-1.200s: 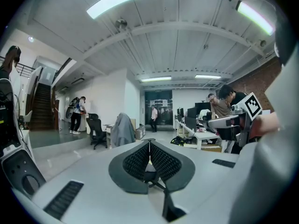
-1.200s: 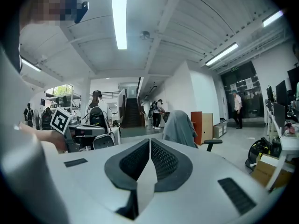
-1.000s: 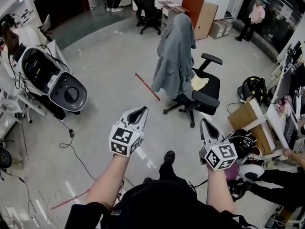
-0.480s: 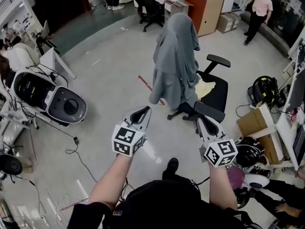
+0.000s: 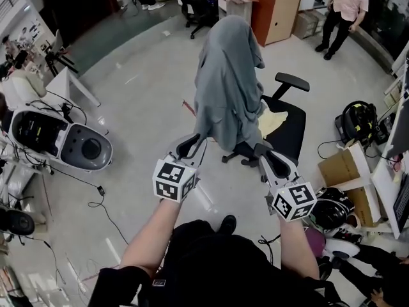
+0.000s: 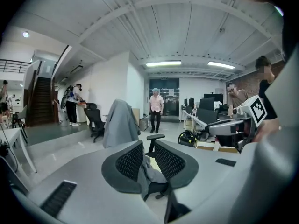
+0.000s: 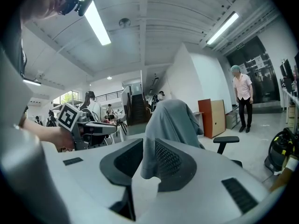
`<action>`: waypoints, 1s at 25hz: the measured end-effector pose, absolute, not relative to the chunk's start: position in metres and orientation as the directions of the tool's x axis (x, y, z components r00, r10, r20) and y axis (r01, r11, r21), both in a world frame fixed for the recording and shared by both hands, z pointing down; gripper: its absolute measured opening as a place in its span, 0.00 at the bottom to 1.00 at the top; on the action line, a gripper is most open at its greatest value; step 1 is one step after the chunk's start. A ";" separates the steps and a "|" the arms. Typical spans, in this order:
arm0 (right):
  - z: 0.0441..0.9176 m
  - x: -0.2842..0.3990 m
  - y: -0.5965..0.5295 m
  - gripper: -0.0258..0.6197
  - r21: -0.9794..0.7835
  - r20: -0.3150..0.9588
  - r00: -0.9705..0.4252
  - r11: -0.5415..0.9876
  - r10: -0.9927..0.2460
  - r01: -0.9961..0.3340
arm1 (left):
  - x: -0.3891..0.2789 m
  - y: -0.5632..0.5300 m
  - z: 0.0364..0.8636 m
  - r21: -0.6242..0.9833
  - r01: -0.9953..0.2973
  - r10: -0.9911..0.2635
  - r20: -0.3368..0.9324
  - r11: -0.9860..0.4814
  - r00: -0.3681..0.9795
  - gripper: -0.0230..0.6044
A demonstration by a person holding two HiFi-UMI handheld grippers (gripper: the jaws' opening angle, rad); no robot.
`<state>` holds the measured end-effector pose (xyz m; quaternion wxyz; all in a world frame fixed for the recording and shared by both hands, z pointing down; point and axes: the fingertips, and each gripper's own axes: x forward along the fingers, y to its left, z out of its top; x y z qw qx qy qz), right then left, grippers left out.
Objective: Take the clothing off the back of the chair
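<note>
1. The left claw and the right claw are held out side by side. Both are released and empty, and their jaws are parting at this moment with only a narrow gap so far.
2. Ahead of both claws, and not yet touched, stands the chair. Its back is in front of the left claw, and its seat reaches off past the right claw.
3. The grey jacket is draped over the top of the chair back and covers it down to about seat level.
4. To do this step well, I would open both claws wider before they arrive. Each should go for one shoulder of the jacket, high up where it folds over the top of the back.
5. Pinch cloth only, not the backrest under it. Then lift up and back toward the claws rather than dragging sideways, because a chair on wheels will likely roll or swivel.
6. The hanging folds on the right claw's side may catch the armrest, so raise the hem clear first.
7. Farther beyond the chair are a brown cabinet and a person in a pink shirt. A white machine sits well off to the left claw's left. None of them is in the way.
</note>
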<state>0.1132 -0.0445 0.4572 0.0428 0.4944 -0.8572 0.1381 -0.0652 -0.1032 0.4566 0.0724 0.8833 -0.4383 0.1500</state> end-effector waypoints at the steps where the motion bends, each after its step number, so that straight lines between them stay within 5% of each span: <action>1: 0.459 0.116 -0.048 0.18 -0.196 0.214 -0.507 0.472 -0.835 -0.860 | -0.064 -0.111 0.460 -0.001 -0.800 -0.754 0.336 -0.599 0.565 0.16; 15: 0.454 0.119 -0.165 0.18 -0.156 0.266 -0.469 0.442 -0.842 -0.883 | -0.077 -0.276 0.515 0.009 -0.858 -0.775 0.425 -0.514 0.468 0.41; 25: 0.471 0.101 -0.265 0.18 -0.176 0.311 -0.468 0.433 -0.827 -0.884 | -0.076 -0.351 0.545 -0.005 -0.838 -0.739 0.474 -0.545 0.478 0.38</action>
